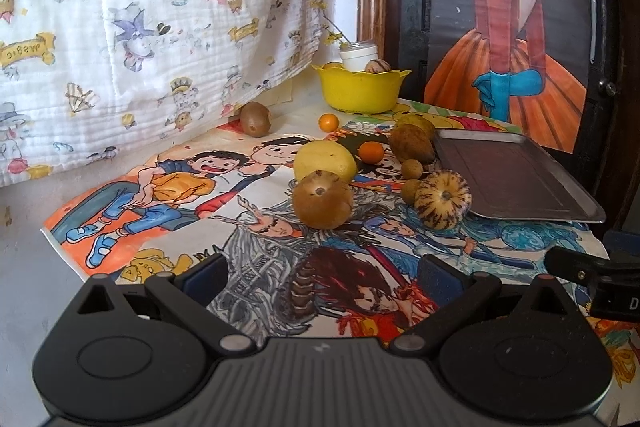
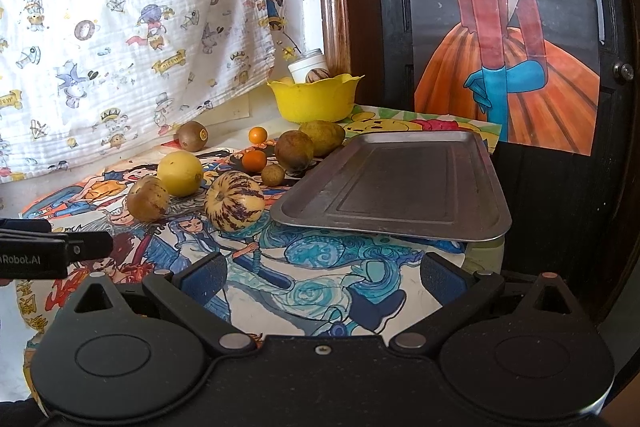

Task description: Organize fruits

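Observation:
Several fruits lie on a drawing-covered table. In the left wrist view: a brown round fruit, a yellow lemon, a striped melon, a small orange and a kiwi. In the right wrist view: the striped melon, the lemon, the brown fruit and the kiwi. An empty metal tray sits right of the fruits; it also shows in the left wrist view. My left gripper is open and empty. My right gripper is open and empty, near the tray's front edge.
A yellow bowl at the back holds a white jar and fruit; it also shows in the right wrist view. A patterned cloth hangs at back left. A dark cabinet with a painted picture stands behind the tray.

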`<state>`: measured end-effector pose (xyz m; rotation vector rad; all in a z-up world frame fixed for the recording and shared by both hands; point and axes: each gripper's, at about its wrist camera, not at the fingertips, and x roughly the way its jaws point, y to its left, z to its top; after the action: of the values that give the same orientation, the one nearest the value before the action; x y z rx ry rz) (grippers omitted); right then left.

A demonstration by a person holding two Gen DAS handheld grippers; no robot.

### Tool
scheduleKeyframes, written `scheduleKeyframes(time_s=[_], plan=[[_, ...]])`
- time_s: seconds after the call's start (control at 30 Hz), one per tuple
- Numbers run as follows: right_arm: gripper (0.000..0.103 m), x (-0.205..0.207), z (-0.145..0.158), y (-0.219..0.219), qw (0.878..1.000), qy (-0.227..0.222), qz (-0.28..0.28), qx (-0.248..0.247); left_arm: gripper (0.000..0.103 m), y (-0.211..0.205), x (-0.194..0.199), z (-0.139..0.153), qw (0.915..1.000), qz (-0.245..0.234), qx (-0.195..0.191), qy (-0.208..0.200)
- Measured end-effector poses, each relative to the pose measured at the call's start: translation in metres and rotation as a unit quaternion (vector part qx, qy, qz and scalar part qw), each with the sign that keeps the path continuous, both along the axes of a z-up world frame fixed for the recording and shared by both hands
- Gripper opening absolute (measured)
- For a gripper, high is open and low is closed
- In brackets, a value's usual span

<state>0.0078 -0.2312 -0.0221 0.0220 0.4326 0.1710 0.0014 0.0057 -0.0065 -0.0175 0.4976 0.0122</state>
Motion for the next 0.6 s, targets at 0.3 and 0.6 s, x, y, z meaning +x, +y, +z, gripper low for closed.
scheduleKeyframes(time_s=[0.3, 0.6], plan=[[0.103, 0.014, 0.023, -0.009, 0.995, -0.010, 0.091, -0.039, 0.103, 0.022, 0.016, 0.017, 0.9998, 0.017, -0.011, -0.001], [0.103, 0.042, 0.053, 0.007, 0.972, -0.062, 0.194, -0.115, 0.103, 0.036, 0.049, 0.041, 0.9996, -0.003, -0.026, -0.003]])
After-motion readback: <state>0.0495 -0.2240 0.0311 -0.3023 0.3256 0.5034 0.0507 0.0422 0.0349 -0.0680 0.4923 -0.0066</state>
